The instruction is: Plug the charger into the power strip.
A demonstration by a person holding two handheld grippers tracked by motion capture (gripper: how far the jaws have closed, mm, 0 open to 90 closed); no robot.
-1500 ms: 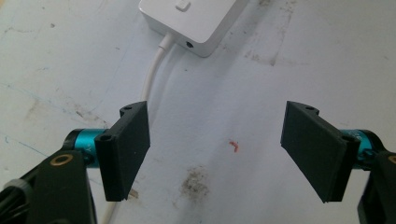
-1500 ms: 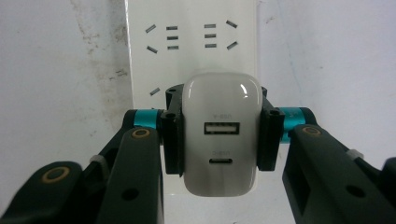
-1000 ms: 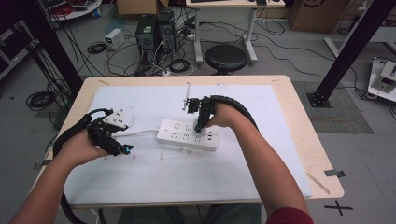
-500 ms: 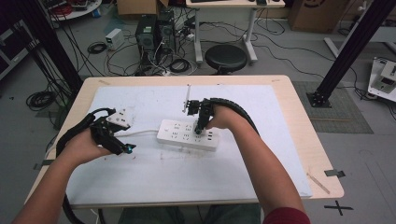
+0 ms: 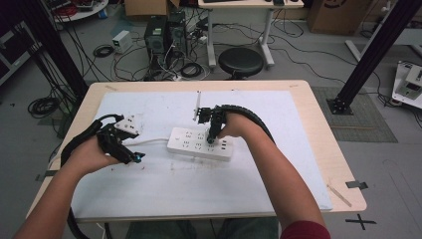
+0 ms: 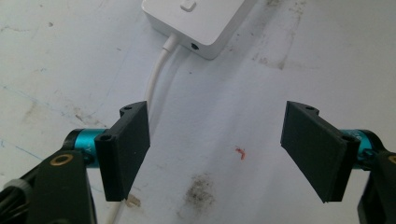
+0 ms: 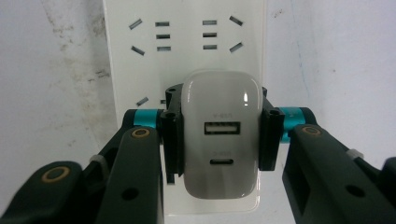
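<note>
Counting what lies on the white sheet of the table (image 5: 318, 124): one white power strip (image 5: 191, 142), one white charger (image 7: 222, 140), one white cable (image 6: 156, 79), and two tools. The power strip lies near the middle of the table, a little toward its far edge, its length running left to right. The right tool (image 7: 222, 140) is clenched on the charger, one black pad pressing each of its sides, and holds it over the strip's face; in the high view that tool (image 5: 211, 139) points down at the strip's right half. The charger shows two ports, one above the other; the print by them is too faint to read. Whether its prongs sit in a socket cannot be told, since the charger body hides them and several of the slots beneath. The left tool (image 6: 217, 154) is released, its jaws wide apart with bare sheet between them, near the table's left edge (image 5: 132, 157). The cable leaves the strip's left end and passes under the left jaw, its further run cut off. A small white block (image 5: 130, 124) rides on that tool.
</note>
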